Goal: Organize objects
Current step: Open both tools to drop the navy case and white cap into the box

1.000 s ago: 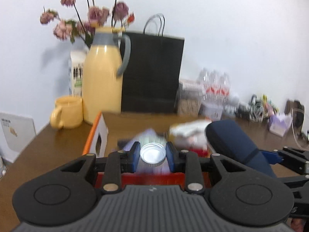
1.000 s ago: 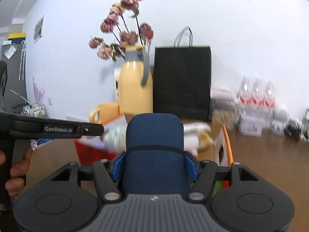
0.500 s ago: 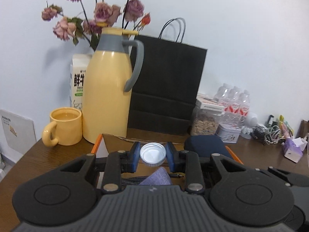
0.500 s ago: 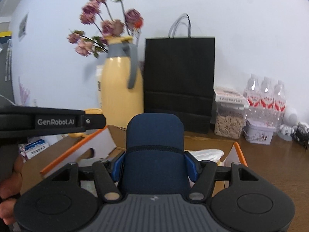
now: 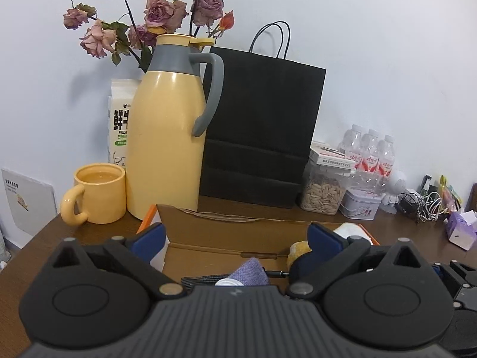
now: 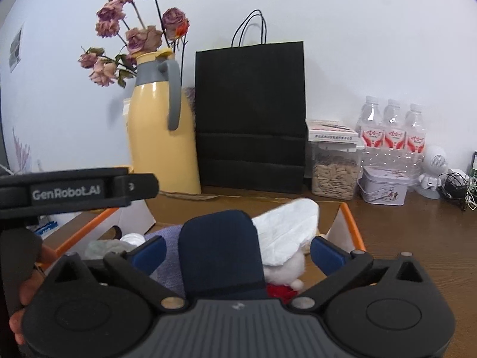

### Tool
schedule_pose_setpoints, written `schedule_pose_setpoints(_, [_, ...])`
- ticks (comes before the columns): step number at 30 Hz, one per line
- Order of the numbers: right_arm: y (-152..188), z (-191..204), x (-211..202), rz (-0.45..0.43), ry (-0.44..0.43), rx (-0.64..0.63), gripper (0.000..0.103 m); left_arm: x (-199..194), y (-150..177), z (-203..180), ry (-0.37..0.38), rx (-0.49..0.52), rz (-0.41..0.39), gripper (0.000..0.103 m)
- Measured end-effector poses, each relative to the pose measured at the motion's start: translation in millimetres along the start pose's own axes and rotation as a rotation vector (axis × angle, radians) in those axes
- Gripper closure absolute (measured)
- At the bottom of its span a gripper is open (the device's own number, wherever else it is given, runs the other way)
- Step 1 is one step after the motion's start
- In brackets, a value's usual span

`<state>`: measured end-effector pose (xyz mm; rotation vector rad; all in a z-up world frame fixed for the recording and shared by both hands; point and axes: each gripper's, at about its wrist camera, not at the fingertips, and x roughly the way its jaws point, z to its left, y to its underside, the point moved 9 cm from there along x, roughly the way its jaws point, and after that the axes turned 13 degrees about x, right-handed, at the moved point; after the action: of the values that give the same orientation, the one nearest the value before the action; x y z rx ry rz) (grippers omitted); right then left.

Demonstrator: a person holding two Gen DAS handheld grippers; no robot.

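An open cardboard box [image 5: 226,229] with an orange rim [image 6: 353,226] lies under both grippers. My left gripper [image 5: 237,238] is opening wide with nothing between its blue pads [image 5: 149,238]. Just below it a white bottle cap [image 5: 228,282] shows beside a purple cloth [image 5: 250,271] and a black cable. My right gripper [image 6: 238,252] is also opening. The navy case [image 6: 220,253] stands between its jaws with a gap on each side. The bottle cap [image 6: 132,238] lies left of the case, and a white packet [image 6: 286,229] and a plush toy lie to the right.
Behind the box stand a yellow thermos jug [image 5: 167,137], a yellow mug [image 5: 98,194], a black paper bag [image 5: 262,131], a jar of seeds [image 5: 323,191], water bottles [image 5: 369,155] and a tin [image 6: 383,186]. Cables [image 5: 423,205] clutter the far right. A hand [image 6: 26,298] holds the left gripper.
Both grippers came in over the box and opened. The left let go of the white-capped bottle, which dropped low into the box. The right released the navy case.
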<state>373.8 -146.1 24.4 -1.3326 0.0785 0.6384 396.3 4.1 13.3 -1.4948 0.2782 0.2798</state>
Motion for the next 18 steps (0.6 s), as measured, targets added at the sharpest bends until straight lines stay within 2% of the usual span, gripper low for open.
schedule_pose_setpoints(10, [1,-3,-4,-0.001,0.005,-0.001,0.000,-7,-5,-2,0.011,0.007,-0.005,0.000])
schedule_pose_setpoints(18, [2,-3,-32,-0.031,-0.009,-0.002,0.000,-46,-12,-6,0.049,0.032,-0.057,0.000])
